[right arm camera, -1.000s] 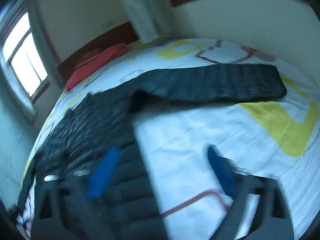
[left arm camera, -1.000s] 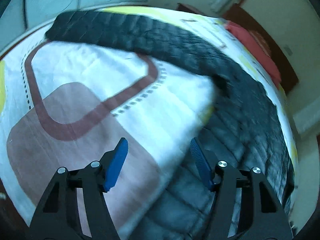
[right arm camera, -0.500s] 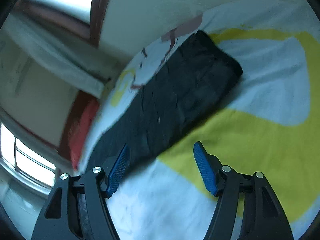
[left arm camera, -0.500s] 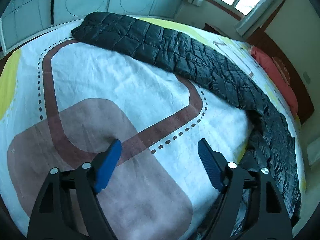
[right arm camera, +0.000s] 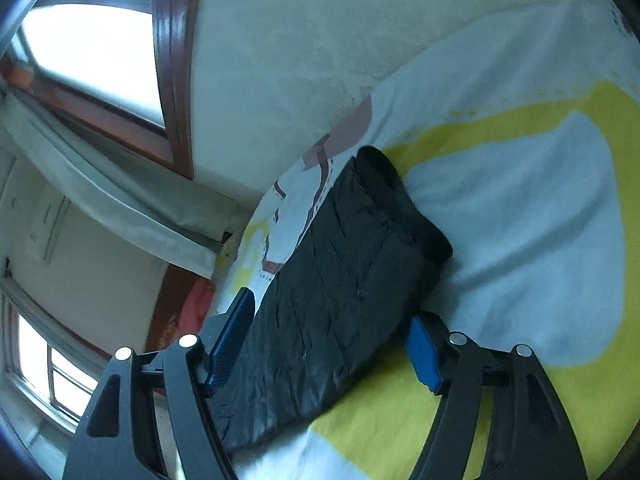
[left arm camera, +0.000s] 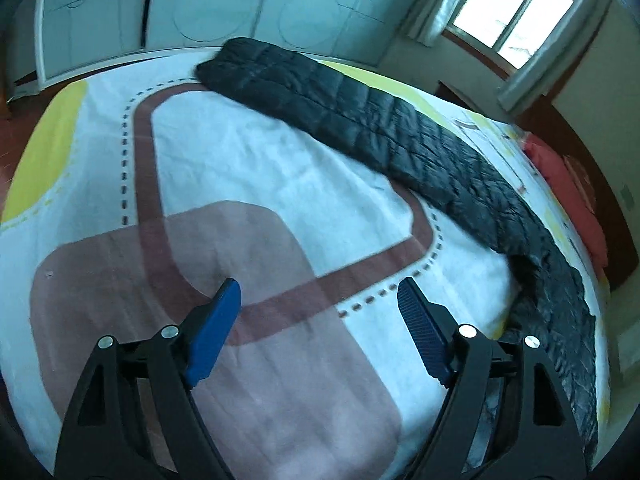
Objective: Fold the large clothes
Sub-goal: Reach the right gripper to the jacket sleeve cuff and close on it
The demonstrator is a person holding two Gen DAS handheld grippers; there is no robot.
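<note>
A black quilted jacket lies spread on the bed. In the left wrist view one sleeve (left arm camera: 360, 120) runs from the far cuff down to the jacket body (left arm camera: 560, 312) at the right. My left gripper (left arm camera: 320, 300) is open and empty over the bedsheet (left arm camera: 240, 168), well short of that sleeve. In the right wrist view the other sleeve (right arm camera: 340, 288) lies between my open fingers, its cuff (right arm camera: 404, 204) pointing away. My right gripper (right arm camera: 328, 320) is open with the jaws on either side of the sleeve, not closed on it.
The bed carries a white sheet with brown, pink and yellow shapes. A red pillow (left arm camera: 568, 184) lies at the headboard. Wardrobe doors (left arm camera: 200, 12) stand beyond the bed's far edge. A wall (right arm camera: 320, 40) and windows border the bed on the right gripper's side.
The left gripper swung from the jacket body toward the open sheet. The right gripper moved along the other sleeve toward its cuff and came down until the sleeve sits between its open jaws.
</note>
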